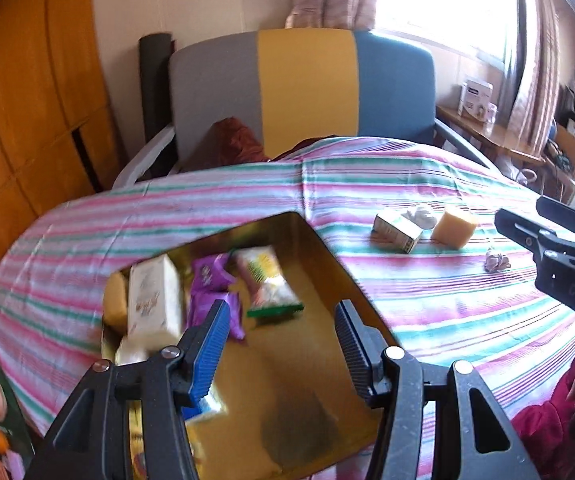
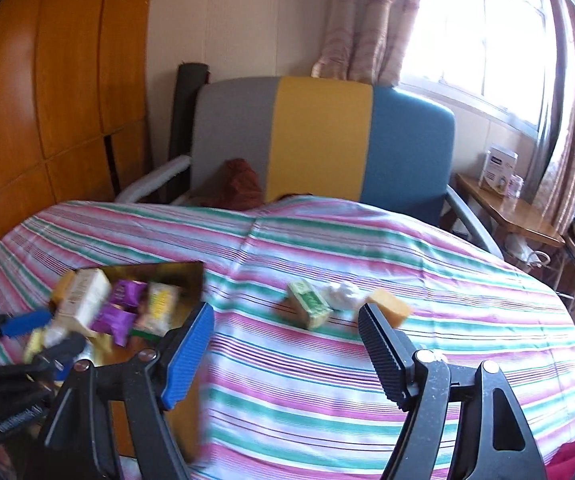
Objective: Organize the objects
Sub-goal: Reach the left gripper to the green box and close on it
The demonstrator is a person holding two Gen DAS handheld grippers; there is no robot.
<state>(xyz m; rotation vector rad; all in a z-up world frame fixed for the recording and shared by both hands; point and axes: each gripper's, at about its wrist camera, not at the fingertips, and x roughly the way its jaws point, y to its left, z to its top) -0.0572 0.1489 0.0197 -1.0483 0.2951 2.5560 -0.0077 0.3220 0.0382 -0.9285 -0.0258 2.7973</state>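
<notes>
Both sets of jaws stood parted and gripped nothing: the left gripper (image 1: 283,336) hung over a gold tin (image 1: 319,240), the right gripper (image 2: 287,340) over bare striped cloth, its opening wider than the left's. The table (image 2: 327,380), draped in pink, green and white stripes, filled the room's centre, with a grey, yellow and blue armchair (image 2: 319,136) behind it. The tin sat near the table's left side and held a white carton (image 1: 153,300), purple packets (image 1: 209,280) and a green-edged snack pack (image 1: 267,284), lying close together. Out on the cloth, well apart from the tin, lay a small green box (image 2: 309,304), a white crumpled wad (image 2: 341,295) just beside it, and a yellow block (image 2: 391,308) next along. A smaller pale scrap (image 1: 496,261) rested nearer the right gripper.
</notes>
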